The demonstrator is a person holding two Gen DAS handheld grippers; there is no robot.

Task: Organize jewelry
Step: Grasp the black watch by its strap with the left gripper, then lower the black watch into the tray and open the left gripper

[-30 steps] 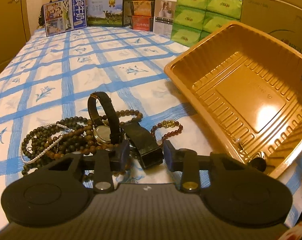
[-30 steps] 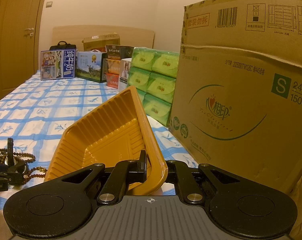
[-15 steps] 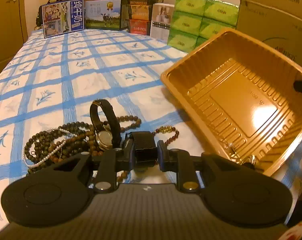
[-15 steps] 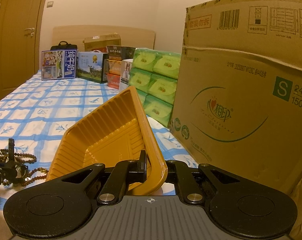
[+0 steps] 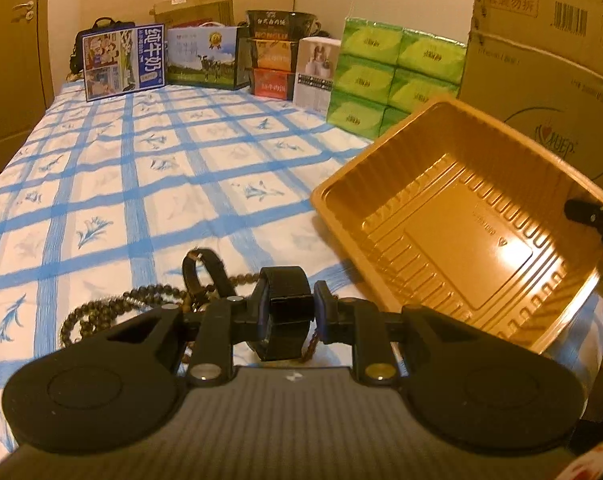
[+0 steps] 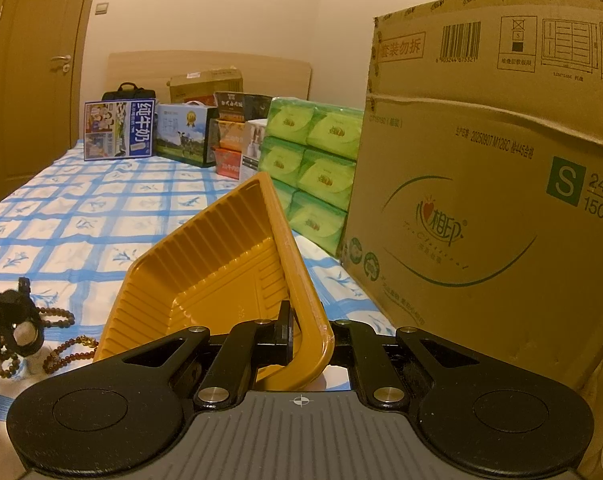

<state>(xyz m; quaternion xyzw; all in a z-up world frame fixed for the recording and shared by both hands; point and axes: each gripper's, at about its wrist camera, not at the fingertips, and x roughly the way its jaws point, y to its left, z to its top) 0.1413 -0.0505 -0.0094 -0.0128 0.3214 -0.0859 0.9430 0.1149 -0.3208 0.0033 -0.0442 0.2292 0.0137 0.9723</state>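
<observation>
Sitting on the blue-checked bedspread (image 5: 141, 184), with the gold plastic tray (image 5: 461, 216) as the landmark: tipping up on one edge, open side facing the jewelry pile, empty as far as can be seen. Towering right behind the tray, a big cardboard carton (image 6: 481, 208); beside that, behind the tray's far corner, stacked green tissue packs (image 6: 313, 160); lining the far end well beyond the tray, milk boxes (image 5: 161, 60) and snack cartons.

Pinching the tray's near rim between pressed-together fingers: the right gripper (image 6: 301, 340), propping the tray at its tilt. Clamping a black watch strap (image 5: 287, 300) between both pads: the left gripper (image 5: 287, 308), just left of the tray's low edge, the strap looping up above the fingers.

Judging the step: carrying the first piece, the black watch, toward the tray. Calling next for a short sweep rightward over the low rim, then spreading the fingers only once well inside.

Lying left of the tray, close by: a brown-strapped watch (image 5: 201, 276) standing on edge, and dark bead strings (image 5: 113, 308). Risking a snag, since one reddish bead strand (image 6: 69, 350) seems to be trailing near the held strap; whether tangled cannot be told. Nothing else blocking the path.
</observation>
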